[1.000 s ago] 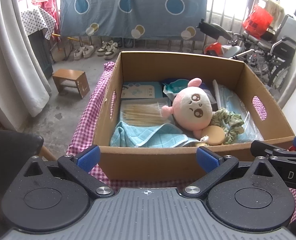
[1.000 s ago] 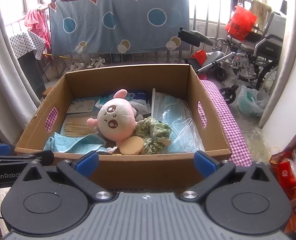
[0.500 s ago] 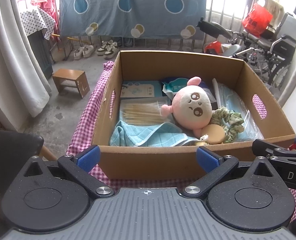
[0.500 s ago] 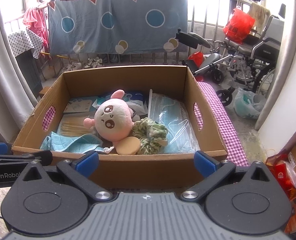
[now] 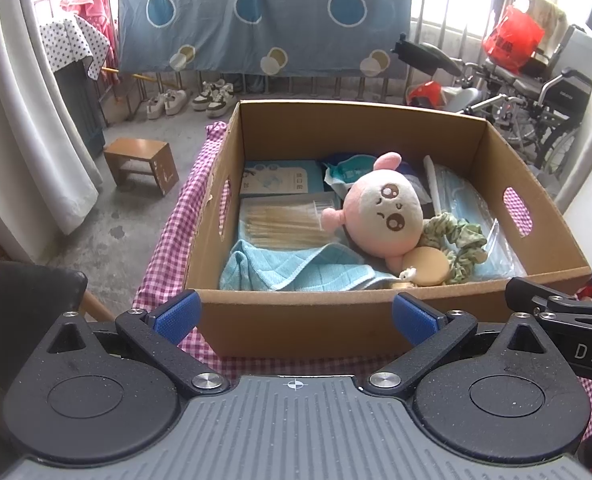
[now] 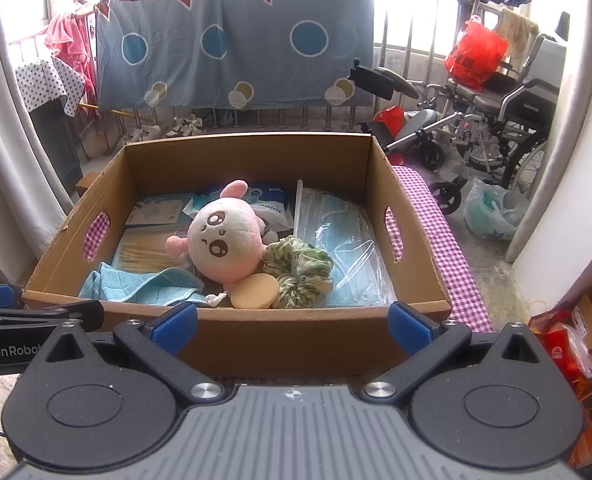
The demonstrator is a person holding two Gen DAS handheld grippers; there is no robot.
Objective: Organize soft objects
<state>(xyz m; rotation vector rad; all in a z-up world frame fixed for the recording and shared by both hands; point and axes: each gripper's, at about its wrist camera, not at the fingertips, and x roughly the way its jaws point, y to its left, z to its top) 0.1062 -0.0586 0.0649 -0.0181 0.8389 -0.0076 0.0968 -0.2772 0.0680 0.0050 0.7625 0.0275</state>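
**Both tongs wide apart before a box of soft things**

Left wrist view: ahead of the left tongs (image 5: 294, 316) stands a corrugated cardboard box (image 5: 296, 322) with oval handle cut-outs, on a bench under pink gingham cloth (image 5: 168, 248). Inside, just past the near wall, lies a quilted blue towel (image 5: 296, 270), rumpled. Beyond it sits a round pink plush (image 5: 381, 216) with stitched eyes, a flat tan puff (image 5: 425, 266) touching its lower side, and a ruffled green scrunchie (image 5: 457, 240) to the right of that. Behind the towel lie a clear pack of cotton swabs (image 5: 284, 222) and blue masks (image 5: 483, 220) in glossy plastic. The tongs are spread, blue pads at the box's near wall, holding nothing. The right tongs' black finger shows at the far right.

Right wrist view: the right tongs (image 6: 292, 324) also gape, empty, before the same box (image 6: 296, 340). The plush (image 6: 226, 240) lies centre, scrunchie (image 6: 299, 270) and puff (image 6: 254, 290) nearer, towel (image 6: 144, 284) to the left, masks (image 6: 347, 244) to the right. A wheelchair (image 6: 503, 120) stands far right.
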